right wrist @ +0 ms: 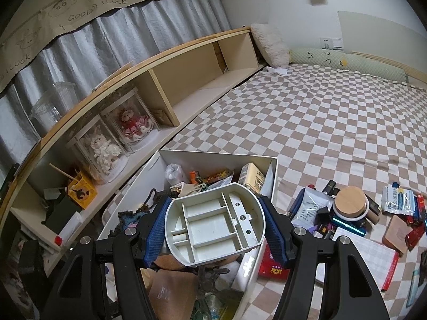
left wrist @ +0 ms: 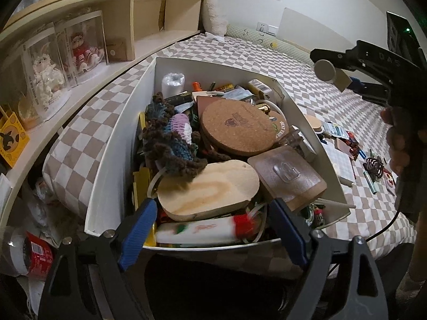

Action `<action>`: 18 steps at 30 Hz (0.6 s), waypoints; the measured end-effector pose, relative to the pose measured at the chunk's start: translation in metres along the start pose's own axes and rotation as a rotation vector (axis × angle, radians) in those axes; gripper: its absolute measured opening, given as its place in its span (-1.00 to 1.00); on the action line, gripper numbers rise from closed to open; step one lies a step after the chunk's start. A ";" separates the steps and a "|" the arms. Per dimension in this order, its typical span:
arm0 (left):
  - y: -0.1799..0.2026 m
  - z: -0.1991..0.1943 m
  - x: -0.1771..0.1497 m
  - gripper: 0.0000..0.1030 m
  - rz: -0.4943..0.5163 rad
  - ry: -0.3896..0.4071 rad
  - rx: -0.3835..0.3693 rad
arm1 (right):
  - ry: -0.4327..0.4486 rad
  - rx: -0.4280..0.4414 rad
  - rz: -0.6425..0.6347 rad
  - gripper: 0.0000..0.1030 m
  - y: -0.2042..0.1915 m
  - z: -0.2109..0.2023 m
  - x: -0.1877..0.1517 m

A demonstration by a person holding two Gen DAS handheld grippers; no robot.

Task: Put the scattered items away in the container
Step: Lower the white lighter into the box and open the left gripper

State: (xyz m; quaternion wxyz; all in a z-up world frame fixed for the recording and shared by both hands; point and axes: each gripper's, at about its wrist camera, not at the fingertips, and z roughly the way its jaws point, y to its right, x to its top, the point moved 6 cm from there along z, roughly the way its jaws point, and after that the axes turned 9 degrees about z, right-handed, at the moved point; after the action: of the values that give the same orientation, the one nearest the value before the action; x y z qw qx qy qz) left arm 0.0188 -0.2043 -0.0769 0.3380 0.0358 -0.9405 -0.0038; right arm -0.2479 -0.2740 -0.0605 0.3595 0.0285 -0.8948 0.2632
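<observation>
**Two tongs over a nearly full box: one carrying, one empty**

I see the checked bedspread (right wrist: pixel 320 122) spreading out ahead of both tongs; it serves as the sorting floor. The white container (left wrist: pixel 120 144) lies directly beyond my left gripper (left wrist: pixel 213 218) and beneath my right gripper (right wrist: pixel 214 226), placed within reach of both. It is heaped: a pale wooden slab (left wrist: pixel 210 189) lies nearest the left fingertips, a round cork coaster (left wrist: pixel 237 125) behind it, a crocheted piece (left wrist: pixel 170 138) to their left, all resting flat on earlier layers.

My right tongs are clamped across the width of a white compartmented tray (right wrist: pixel 216 226), its open side facing the camera; I judge that it hangs above the box so it can be dropped in. My left tongs stand apart with nothing pressed between the pads, hovering at the near rim. The remaining scattered items (right wrist: pixel 347 213) lie well right of the right gripper, a wooden-lidded jar (right wrist: pixel 350 200) among them.
</observation>
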 end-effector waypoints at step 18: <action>-0.004 -0.012 0.010 0.73 -0.031 0.039 -0.033 | -0.090 0.022 -0.051 0.29 -0.022 0.047 0.004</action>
State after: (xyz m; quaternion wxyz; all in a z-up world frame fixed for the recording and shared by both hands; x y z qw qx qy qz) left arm 0.0186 -0.2084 -0.0611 0.3568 0.0450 -0.9328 -0.0238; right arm -0.2753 -0.3153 -0.0766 0.3250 0.0672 -0.9062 0.2621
